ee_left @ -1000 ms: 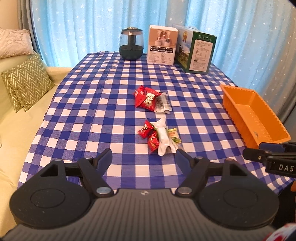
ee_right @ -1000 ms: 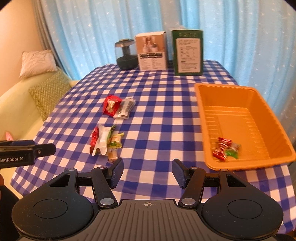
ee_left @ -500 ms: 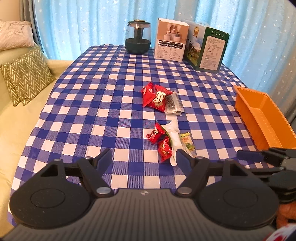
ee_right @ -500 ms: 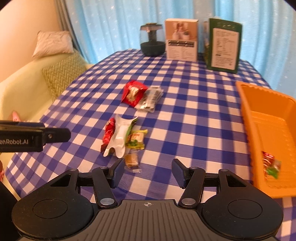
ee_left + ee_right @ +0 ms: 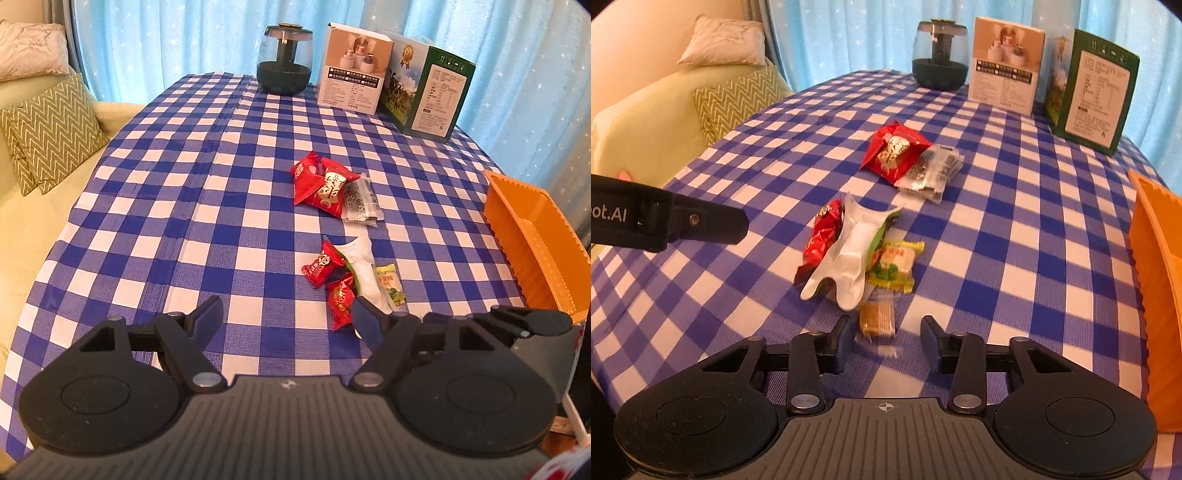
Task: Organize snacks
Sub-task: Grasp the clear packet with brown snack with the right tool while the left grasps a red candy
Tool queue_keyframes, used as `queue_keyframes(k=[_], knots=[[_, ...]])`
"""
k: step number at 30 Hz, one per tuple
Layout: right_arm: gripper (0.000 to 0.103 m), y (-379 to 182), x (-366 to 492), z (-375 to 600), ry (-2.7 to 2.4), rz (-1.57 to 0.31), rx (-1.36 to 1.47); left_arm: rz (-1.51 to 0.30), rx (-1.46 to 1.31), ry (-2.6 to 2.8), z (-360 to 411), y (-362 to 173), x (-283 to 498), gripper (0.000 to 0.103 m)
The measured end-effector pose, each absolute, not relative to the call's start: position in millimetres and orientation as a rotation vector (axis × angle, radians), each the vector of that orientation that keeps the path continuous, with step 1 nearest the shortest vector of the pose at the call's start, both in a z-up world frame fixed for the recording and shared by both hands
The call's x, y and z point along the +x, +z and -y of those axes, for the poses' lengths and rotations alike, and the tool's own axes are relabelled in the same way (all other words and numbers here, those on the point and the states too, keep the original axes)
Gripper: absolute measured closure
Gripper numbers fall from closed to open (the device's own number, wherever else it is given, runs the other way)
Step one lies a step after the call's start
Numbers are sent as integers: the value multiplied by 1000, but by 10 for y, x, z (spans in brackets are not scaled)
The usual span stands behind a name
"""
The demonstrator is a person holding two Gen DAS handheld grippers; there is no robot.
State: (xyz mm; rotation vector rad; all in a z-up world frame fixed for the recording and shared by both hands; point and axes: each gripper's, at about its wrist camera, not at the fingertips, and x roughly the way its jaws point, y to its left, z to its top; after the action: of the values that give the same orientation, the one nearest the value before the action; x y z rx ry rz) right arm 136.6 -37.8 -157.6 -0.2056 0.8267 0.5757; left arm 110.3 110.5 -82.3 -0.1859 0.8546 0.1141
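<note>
Both grippers nearer the snacks (image 5: 857, 254)

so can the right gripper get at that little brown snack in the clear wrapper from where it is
Probably yes. The brown snack lies between the jaws of the right gripper, which have just been closing; nothing covers it, though the white packet sits just beyond.

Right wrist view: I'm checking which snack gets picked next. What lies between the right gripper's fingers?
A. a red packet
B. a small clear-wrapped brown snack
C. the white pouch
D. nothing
B: the small clear-wrapped brown snack lies on the cloth between the fingers of the right gripper, whose jaws have just been closing and do not yet touch it.
</note>
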Motion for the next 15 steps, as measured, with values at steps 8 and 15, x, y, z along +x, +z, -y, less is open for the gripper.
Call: queue_keyframes(k=[8,15], knots=[[81,-1567,1374,339,577,-811,-242,-864,-204,101,-1107,-892,1157,29],[82,-1450,1365,697,458,-800,-186,-872,-250,65,-1013,-1015,1301,42]])
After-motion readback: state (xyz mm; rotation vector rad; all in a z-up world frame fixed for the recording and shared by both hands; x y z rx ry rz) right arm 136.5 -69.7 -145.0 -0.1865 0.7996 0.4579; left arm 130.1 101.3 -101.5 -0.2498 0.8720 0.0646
